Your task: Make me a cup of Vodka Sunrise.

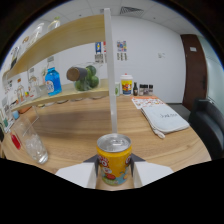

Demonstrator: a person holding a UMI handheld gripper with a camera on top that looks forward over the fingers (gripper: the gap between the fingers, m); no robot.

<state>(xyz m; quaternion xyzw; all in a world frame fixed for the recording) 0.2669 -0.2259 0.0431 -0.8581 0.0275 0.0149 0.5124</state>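
open tabletop (80, 127) ahead; shelf post (111, 75) and glass (31, 142) obstruct.

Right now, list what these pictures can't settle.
- Yellow can, gripper view: its base is hidden between the fingers of the gripper; label print too small.
- Clear glass: contents unclear.
- Small bottles beyond the can: too small to identify.
- Shelf jars: blurred labels.

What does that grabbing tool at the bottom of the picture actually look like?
Only the front of the gripper shows: two pale, whitish, flat, broad jaws with dark, wedge-shaped inner pads. No cables, markings, hand or sleeve are visible; the rest is hidden in black.
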